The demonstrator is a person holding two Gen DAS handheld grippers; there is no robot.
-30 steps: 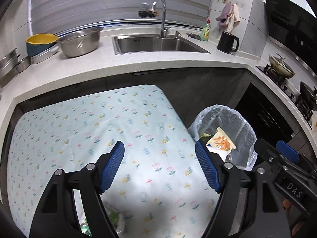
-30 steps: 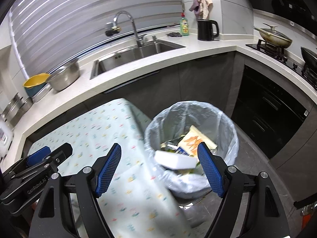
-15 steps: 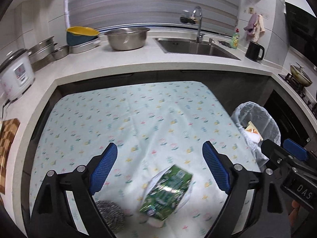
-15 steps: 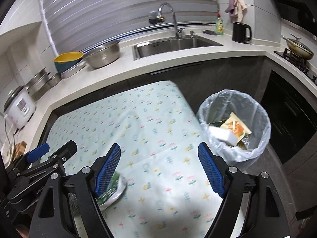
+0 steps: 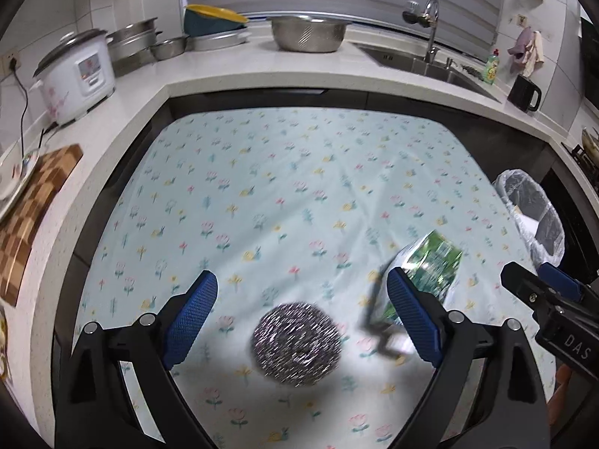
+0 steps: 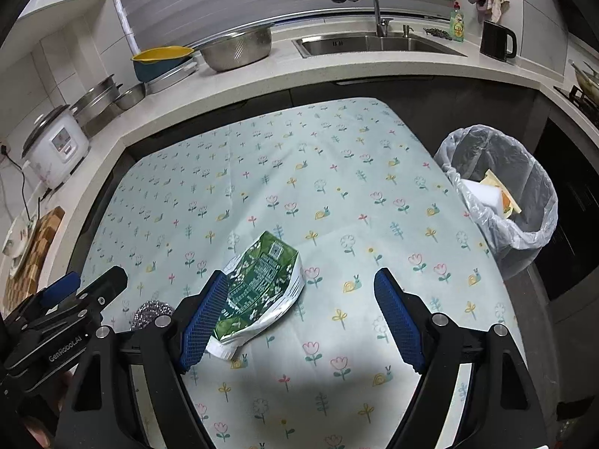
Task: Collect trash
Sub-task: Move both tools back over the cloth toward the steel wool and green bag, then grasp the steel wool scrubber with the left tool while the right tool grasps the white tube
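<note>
A steel wool scrubber (image 5: 297, 343) lies on the flowered tablecloth (image 5: 299, 187), right between the fingers of my open left gripper (image 5: 301, 312). A crumpled green and white snack bag (image 6: 258, 292) lies beside it to the right; it also shows in the left wrist view (image 5: 430, 265). My open right gripper (image 6: 299, 316) hovers over the bag, its left finger overlapping the bag's edge. The scrubber shows at the left in the right wrist view (image 6: 151, 312). The lined trash bin (image 6: 501, 194) stands off the table's right edge with wrappers inside.
A counter wraps around the table with a rice cooker (image 5: 75, 75), steel bowls (image 5: 307, 33), a sink (image 6: 374, 43), a kettle (image 6: 496, 41) and a wooden cutting board (image 5: 33, 202). A stove (image 6: 584, 89) is at the far right.
Both grippers have swung left from the bin to above the table. The scrubber now sits between the left fingers, and the bag now lies under the right gripper.
</note>
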